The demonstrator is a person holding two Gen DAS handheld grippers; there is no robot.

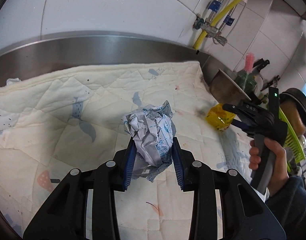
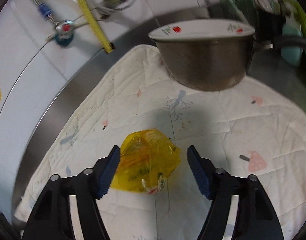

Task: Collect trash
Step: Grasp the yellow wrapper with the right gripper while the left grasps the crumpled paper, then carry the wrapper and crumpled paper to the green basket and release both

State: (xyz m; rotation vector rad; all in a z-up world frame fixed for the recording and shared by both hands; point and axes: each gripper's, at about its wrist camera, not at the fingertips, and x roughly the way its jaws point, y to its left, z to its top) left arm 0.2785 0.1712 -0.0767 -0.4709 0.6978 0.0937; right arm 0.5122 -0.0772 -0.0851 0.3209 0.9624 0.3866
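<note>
Quilted cloth (image 1: 53,120) covers the steel counter. At left, the left gripper (image 1: 153,160) pinches crumpled paper (image 1: 151,138). Rightward, the right gripper (image 2: 153,160) stands wide around the yellow wrapper (image 2: 147,160); it should centre itself, then close gently.

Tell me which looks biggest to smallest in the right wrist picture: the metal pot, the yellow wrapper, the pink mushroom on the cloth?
1. Metal pot, biggest.
2. Yellow wrapper, though it sits nearer the camera, so that is unsure.
3. Pink mushroom, smallest.
</note>
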